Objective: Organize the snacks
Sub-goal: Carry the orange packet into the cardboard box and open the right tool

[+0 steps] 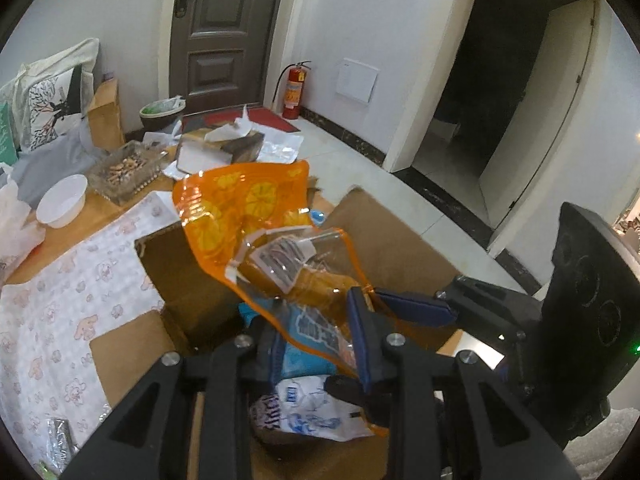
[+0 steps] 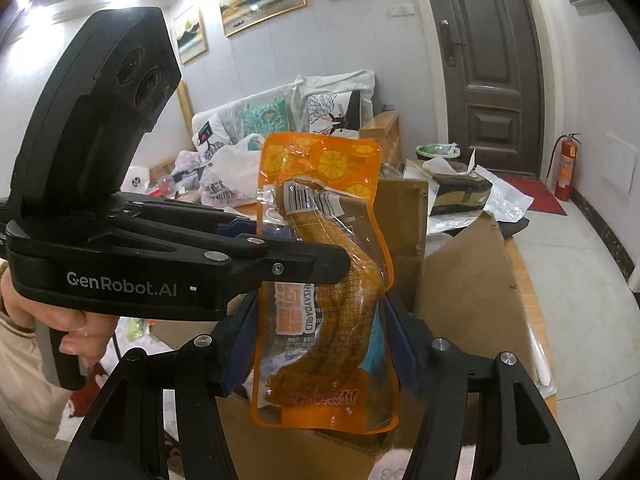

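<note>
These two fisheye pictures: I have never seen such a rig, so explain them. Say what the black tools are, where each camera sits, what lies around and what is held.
There is no robot here. A person's hand holds a black two-finger gripper by its handle, one per hand, and each carries a camera looking along its fingers. One picture is from the left tool, one from the right. The left gripper is clamped on an orange snack pouch. The right gripper stands open on either side of it and seemingly does not pinch it. Below is an open cardboard box with other packets inside. On the table lie a patterned cloth, a white bowl and a glass dish.
</note>
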Tool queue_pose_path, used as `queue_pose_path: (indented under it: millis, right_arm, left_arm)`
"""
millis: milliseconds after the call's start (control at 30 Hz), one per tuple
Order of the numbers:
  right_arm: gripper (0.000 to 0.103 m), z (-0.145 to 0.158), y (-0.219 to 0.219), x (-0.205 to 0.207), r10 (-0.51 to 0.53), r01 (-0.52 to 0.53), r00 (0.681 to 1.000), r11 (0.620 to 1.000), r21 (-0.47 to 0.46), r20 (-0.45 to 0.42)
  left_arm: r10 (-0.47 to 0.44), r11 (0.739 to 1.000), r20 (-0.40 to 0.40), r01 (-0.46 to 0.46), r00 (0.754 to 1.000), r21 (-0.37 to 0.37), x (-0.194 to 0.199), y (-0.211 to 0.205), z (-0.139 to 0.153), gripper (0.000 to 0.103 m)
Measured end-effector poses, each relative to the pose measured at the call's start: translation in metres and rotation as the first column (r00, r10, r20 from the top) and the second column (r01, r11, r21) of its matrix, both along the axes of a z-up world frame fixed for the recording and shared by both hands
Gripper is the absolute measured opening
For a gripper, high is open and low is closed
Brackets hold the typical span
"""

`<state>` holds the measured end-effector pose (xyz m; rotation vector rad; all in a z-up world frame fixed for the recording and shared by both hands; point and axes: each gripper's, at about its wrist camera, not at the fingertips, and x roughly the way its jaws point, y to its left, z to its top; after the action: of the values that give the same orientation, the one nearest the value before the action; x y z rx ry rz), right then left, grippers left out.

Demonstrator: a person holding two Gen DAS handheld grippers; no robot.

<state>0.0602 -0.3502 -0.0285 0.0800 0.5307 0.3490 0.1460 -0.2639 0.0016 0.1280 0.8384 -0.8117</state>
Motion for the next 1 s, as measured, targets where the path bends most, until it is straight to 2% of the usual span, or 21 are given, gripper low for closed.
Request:
queue_pose_path:
  millis: [200,367,533,733,1000]
  right_arm:
    - [0.056,-0.01,0.008,0.015,-0.004,0.003,1.0,0.999,-0.038,-0.019]
    - [0.057,-0.013,0.021,0.017,-0.013,0.01,0.999,0.995,-0.095,-0.038]
    - [0.06,-0.012,0.019,0.015,-0.034,0.03,0.999,0.994,-0.101,-0.038]
    - [0.065,-0.009,0.017,0.015,-0.046,0.043,0.998,0.995,-0.092,-0.032]
    - [0.065,-0.007,0.019,0.017,-0.038,0.035,0.999,0.995,-0.089,-0.029]
  left_arm:
    - [0.025,0.999,-0.006,-0.025,1.0,0.023,0.003,0.0,-0.014,0.026]
    - [0.04,0.999,-0.045,-0.038,0.998,0.031,0.009,0.006,-0.021,0.028]
    - [0.07,0.997,-0.017,-0.07,0.997,0.014,0.009,0.018,-0.012,0.051]
    - [0.087,0.996,-0.003,-0.087,0.996,0.002,0.008,0.029,-0.004,0.051]
    - [0.104,0.995,-0.007,-0.104,0.995,0.004,0.008,0.036,-0.006,0.054]
